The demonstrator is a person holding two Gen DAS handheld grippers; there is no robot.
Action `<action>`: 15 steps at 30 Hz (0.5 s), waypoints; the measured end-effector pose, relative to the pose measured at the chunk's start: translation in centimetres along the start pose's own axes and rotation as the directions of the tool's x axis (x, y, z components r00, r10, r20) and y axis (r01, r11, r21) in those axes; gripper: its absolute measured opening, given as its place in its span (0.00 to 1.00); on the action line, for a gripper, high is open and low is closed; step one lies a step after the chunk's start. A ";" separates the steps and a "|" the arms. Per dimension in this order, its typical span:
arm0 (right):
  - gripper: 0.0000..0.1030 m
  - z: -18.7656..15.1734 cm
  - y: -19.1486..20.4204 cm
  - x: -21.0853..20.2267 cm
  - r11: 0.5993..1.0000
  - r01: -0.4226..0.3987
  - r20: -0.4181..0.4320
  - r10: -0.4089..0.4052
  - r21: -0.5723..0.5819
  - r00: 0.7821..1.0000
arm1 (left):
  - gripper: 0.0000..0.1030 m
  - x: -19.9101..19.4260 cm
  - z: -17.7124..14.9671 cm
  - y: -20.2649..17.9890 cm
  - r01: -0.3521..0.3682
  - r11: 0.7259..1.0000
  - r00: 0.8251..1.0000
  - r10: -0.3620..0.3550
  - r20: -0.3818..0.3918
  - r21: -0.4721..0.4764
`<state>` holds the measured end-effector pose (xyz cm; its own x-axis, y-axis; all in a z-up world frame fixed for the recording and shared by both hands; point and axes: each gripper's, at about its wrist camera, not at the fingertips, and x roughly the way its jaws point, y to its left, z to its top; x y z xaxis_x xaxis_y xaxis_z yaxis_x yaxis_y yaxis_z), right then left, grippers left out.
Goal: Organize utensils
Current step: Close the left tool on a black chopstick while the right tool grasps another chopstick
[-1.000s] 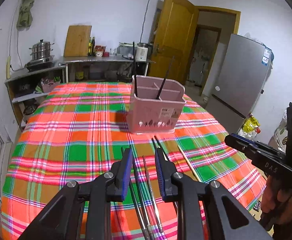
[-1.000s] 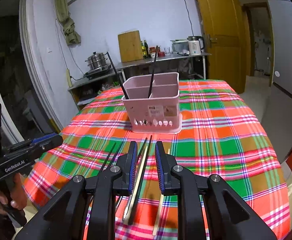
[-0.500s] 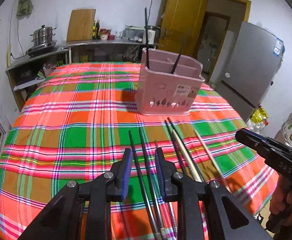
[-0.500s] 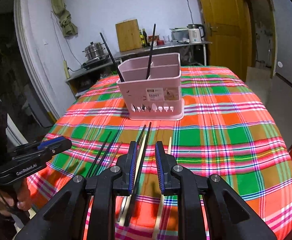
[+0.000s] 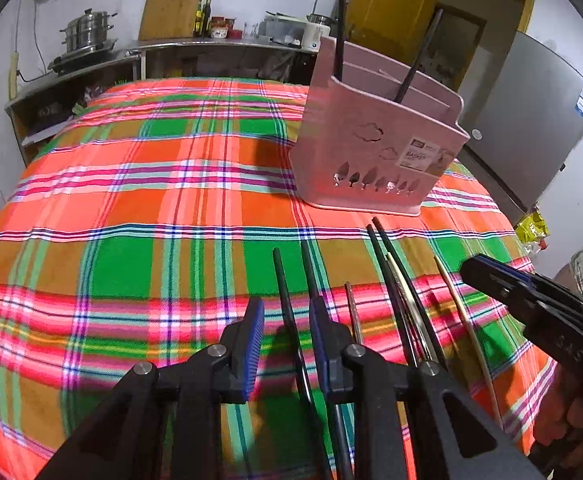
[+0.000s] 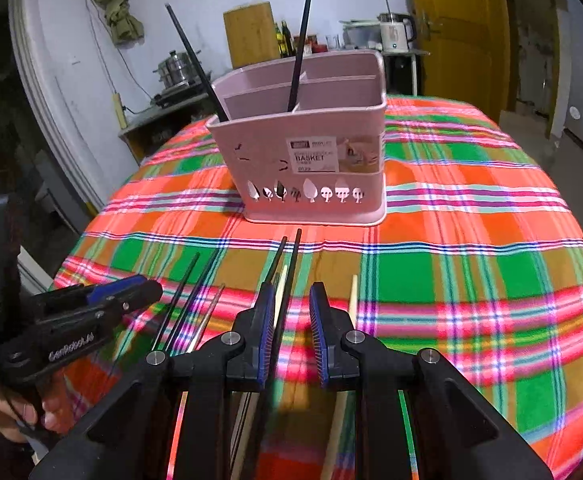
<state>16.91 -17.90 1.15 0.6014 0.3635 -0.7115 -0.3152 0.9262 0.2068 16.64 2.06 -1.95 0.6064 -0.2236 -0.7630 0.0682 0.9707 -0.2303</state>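
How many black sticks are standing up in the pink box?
2. One tall black chopstick stands by the middle divider of the pink plastic utensil basket; the other black chopstick leans out at its left end. More may be hidden inside.

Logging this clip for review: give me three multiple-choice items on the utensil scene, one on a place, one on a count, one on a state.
1. Where do the loose chopsticks lie?
A. on the tablecloth in front of the pink utensil basket
B. behind the basket
C. on the floor

2. How many black chopsticks stand in the basket?
A. none
B. two
C. five

3. What does the right claw hold?
A. a chopstick
B. the basket
C. nothing, its jaws are apart

Key: 1 A, they lie on the plaid cloth on the near side; 2 B, two sticks rise above the rim; 3 C, the pads show a gap with the sticks lying below.
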 end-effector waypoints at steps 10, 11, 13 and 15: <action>0.12 2.2 -0.1 5.8 1.000 0.010 -0.096 -0.009 0.001 0.995 | 0.22 2.3 0.2 0.7 0.012 1.000 0.999 -0.012 -0.030 -0.021; 0.12 2.2 -0.2 6.4 1.000 0.010 -0.108 -0.009 0.003 0.994 | 0.22 2.4 0.2 0.7 0.013 1.000 0.999 -0.013 -0.029 -0.021; 0.12 2.2 -0.3 7.2 1.000 0.012 -0.125 -0.011 0.005 0.992 | 0.22 2.5 0.3 0.7 0.011 1.000 1.000 -0.012 -0.027 -0.017; 0.10 2.2 -0.3 7.7 1.000 0.012 -0.129 -0.011 0.004 0.992 | 0.22 2.7 0.4 0.5 0.000 1.000 1.000 -0.001 -0.026 -0.005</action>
<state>23.24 -15.17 -2.87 0.5055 0.3371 -0.7943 -0.3046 0.9310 0.2012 18.62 1.96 -3.88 0.5858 -0.2264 -0.7782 0.0645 0.9702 -0.2337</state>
